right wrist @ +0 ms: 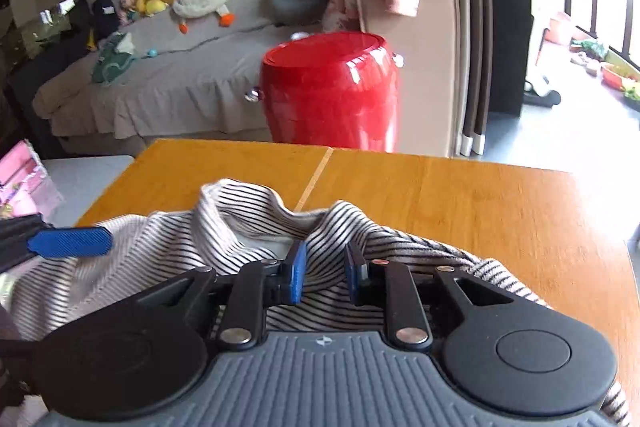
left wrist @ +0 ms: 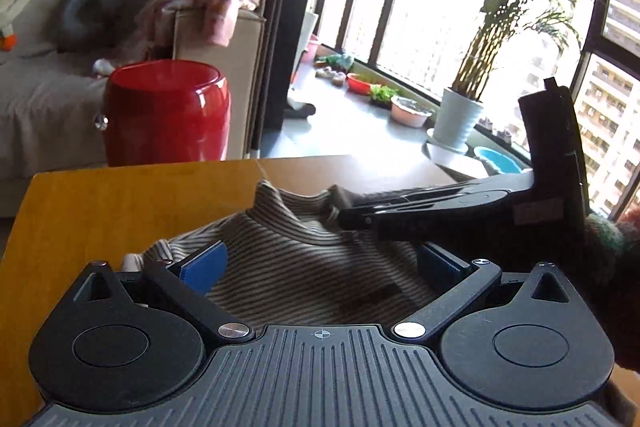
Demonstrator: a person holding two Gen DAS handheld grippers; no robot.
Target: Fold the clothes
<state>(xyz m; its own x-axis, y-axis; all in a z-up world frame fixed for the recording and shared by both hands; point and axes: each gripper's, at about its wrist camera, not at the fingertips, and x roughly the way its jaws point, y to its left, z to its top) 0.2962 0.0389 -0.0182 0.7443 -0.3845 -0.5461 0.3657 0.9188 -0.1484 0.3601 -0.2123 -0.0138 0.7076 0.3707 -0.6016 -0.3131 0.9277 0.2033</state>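
Note:
A black-and-white striped garment (left wrist: 304,267) lies bunched on the wooden table (left wrist: 120,203), its collar raised toward the far side. My left gripper (left wrist: 322,261) is open, its blue pads (left wrist: 204,261) wide apart over the cloth and holding nothing. My right gripper (left wrist: 346,217) reaches in from the right and pinches the fabric by the collar. In the right wrist view, the right gripper (right wrist: 326,275) has a fold of the striped garment (right wrist: 248,211) between its narrow-set blue pads. One blue pad of the left gripper (right wrist: 70,242) shows at the left edge.
A glossy red drum stool (right wrist: 332,91) stands just past the table's far edge (right wrist: 460,195), with a grey sofa (right wrist: 160,75) behind it. A potted palm (left wrist: 460,115) and bowls sit by the window on the right. Bare tabletop lies beyond and right of the garment.

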